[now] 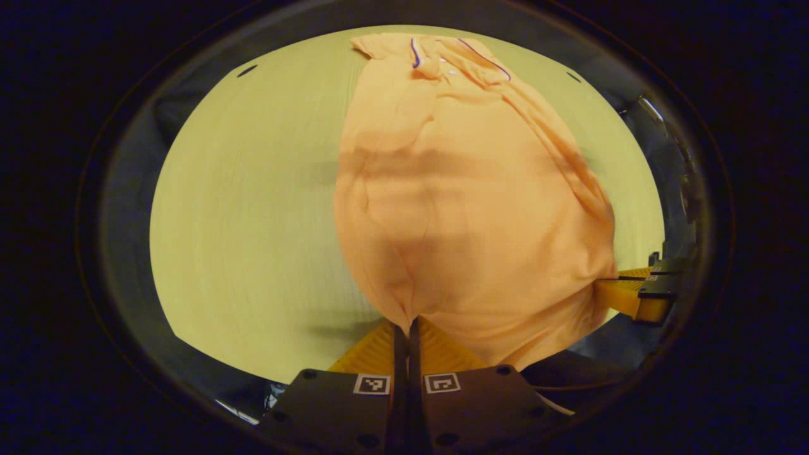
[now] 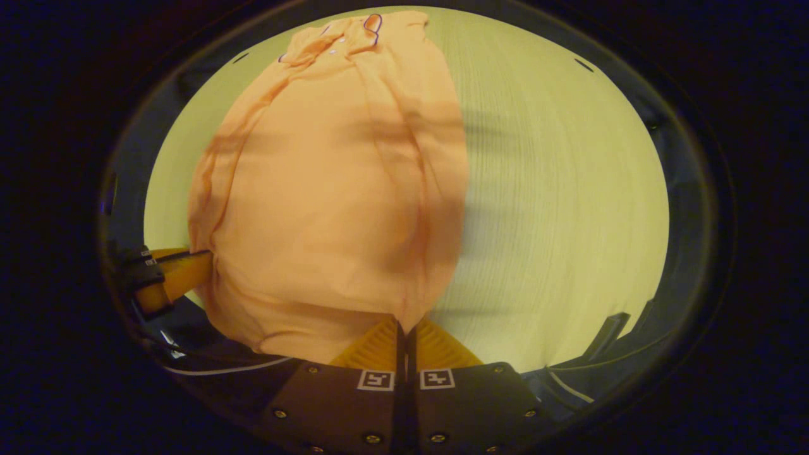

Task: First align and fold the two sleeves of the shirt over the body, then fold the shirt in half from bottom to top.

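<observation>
Item one: the shirt (image 1: 468, 208), an orange polo, which we see lying lengthwise on the pale table (image 1: 253, 221). Its collar end, with dark piping and small buttons, lies at the far side of the table; its bottom hem lies at the near edge, by us. We see the sleeves already folded over the body, leaving a long narrow shape with a ridge of cloth along one side.

Item two: the left gripper (image 1: 407, 325). We find its fingers closed together on one bottom corner of the shirt, the cloth gathering to a point between them. In the right gripper view it (image 2: 189, 268) sits at the shirt's other hem corner, pressed into the cloth.

Item three: the right gripper (image 2: 404, 328). We find it likewise pinched tight on its bottom corner of the shirt. In the left gripper view it (image 1: 622, 292) meets the shirt at the hem's far corner.

Item four: the table, bare wood grain on either side of the shirt.
</observation>
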Motion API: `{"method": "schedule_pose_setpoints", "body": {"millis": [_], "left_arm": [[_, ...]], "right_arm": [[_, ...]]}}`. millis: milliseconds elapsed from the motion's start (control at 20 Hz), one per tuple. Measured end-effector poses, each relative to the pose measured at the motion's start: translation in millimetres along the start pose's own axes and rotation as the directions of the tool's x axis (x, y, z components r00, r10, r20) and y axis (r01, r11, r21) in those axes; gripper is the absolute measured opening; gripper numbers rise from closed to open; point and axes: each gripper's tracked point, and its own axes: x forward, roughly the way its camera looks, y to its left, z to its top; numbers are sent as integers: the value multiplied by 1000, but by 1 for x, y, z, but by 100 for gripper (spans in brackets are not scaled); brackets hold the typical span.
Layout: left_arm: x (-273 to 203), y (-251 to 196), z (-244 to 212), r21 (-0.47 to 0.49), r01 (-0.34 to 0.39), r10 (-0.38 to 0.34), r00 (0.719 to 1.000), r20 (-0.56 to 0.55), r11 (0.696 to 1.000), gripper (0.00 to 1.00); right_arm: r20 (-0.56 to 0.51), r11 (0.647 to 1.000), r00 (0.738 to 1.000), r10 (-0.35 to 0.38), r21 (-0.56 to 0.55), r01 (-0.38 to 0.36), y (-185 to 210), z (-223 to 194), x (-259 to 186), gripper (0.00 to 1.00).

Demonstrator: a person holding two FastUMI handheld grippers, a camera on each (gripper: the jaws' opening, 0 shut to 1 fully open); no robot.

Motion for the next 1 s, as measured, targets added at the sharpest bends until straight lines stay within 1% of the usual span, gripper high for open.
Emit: {"method": "schedule_pose_setpoints", "body": {"millis": [100, 350, 400, 450, 500, 550, 750, 800, 850, 900, 950, 1000], "left_arm": [[-34, 17, 29, -12, -3, 4, 999, 44, 1000, 6], [-94, 52, 134, -32, -5, 9, 991, 134, 999, 6], [-106, 58, 156, -37, -2, 7, 989, 149, 999, 9], [-118, 63, 179, -42, 5, 2, 986, 165, 999, 2], [-131, 69, 203, -46, 8, 1, 983, 181, 999, 2], [-145, 75, 228, -47, 9, 1, 980, 198, 999, 6], [-203, 101, 331, -49, 7, 7, 963, 270, 999, 5], [-219, 107, 357, -54, 7, 9, 958, 288, 999, 9], [-235, 114, 384, -59, 10, 9, 952, 307, 998, 5], [-250, 121, 411, -65, 12, 10, 946, 323, 998, 6], [-247, 116, 416, -72, 14, 11, 940, 341, 997, 10], [-195, 100, 391, -82, 17, 13, 932, 362, 997, 6]], "right_arm": [[42, 1000, 999, -7, -2, 8, -2, 20, -13, 0], [156, 1000, 988, -3, 9, 1, -6, 84, -48, 1], [180, 1000, 984, -1, 11, -1, -7, 99, -55, 1], [205, 1000, 979, -1, 11, -2, -6, 116, -62, 3], [224, 1000, 975, 0, 9, -2, -7, 130, -68, 0], [246, 1000, 969, 0, 8, -2, -7, 143, -75, 1], [315, 1000, 949, 0, 3, -1, -6, 197, -96, 1], [330, 1000, 944, 0, 2, -1, -7, 209, -103, 1], [344, 1000, 939, 0, 2, -1, -8, 220, -108, 1], [361, 1000, 933, 0, 5, -2, -9, 234, -115, 1], [376, 1000, 927, 0, 8, -4, -11, 246, -118, 1], [392, 1000, 920, 1, 13, -6, -13, 261, -124, 1]]}}
